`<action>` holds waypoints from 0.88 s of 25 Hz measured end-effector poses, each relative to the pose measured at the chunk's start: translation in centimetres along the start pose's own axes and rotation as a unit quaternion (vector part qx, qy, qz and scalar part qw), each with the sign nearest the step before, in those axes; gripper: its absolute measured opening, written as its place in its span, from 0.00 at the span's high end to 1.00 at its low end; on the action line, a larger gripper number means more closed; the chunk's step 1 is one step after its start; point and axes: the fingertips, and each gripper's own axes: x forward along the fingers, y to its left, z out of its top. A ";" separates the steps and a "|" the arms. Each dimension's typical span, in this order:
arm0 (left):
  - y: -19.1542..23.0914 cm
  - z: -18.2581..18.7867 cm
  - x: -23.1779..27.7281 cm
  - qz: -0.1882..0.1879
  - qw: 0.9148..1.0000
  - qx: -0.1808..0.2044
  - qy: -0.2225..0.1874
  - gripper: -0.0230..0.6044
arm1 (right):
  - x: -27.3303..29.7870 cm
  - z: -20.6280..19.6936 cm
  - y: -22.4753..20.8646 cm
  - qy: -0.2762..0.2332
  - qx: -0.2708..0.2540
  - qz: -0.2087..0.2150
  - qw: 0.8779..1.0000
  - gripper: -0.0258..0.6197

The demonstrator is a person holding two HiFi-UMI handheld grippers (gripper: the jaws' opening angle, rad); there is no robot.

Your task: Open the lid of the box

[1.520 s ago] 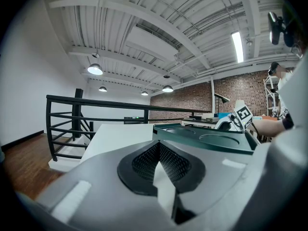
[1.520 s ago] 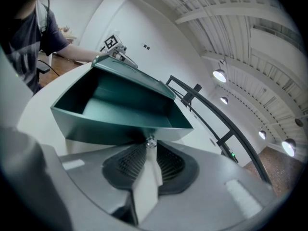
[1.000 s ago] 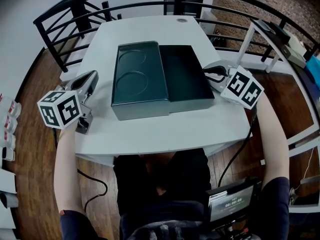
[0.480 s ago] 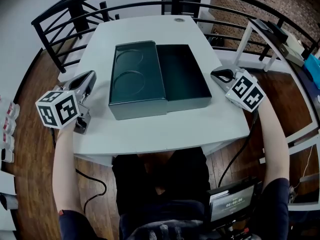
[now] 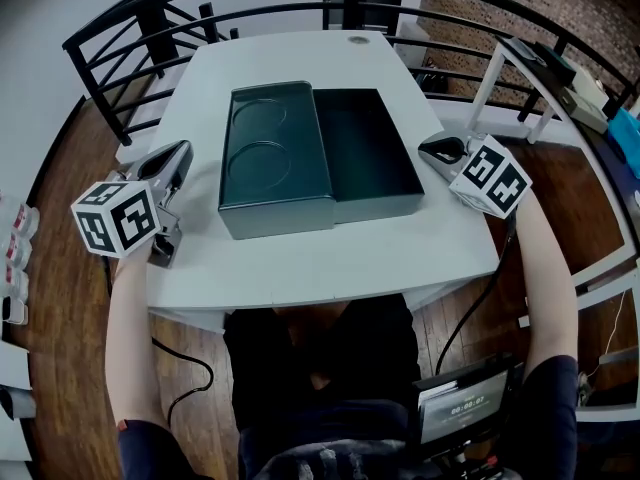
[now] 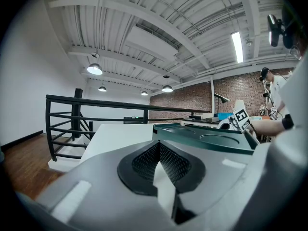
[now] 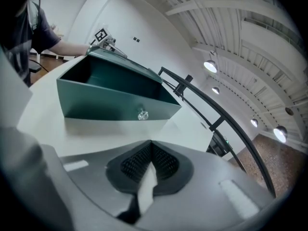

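The dark green box sits mid-table with its lid swung open and lying flat to its left, underside up with two round recesses. The box's inside looks empty. My right gripper rests on the table just right of the box, shut with nothing between its jaws. In the right gripper view the box wall with a small shiny knob stands beyond the closed right gripper. My left gripper lies left of the lid, apart from it and shut; the lid shows past the left gripper.
The white table is ringed at the back by a black railing. A white shelf frame stands at the right. A small screen sits near the person's lap.
My right gripper has drawn a little away from the box's right wall and its jaws have shut. The left gripper and the lid have not moved.
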 end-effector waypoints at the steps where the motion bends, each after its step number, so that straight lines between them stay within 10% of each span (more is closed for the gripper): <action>1: 0.0 0.0 0.0 0.000 1.000 0.000 0.000 0.94 | 0.0 0.0 0.0 0.002 0.001 0.001 1.000 0.96; 22: 0.0 0.1 -0.1 -0.002 1.000 0.000 0.000 0.94 | 0.1 0.0 -0.2 0.016 0.008 0.003 1.000 0.96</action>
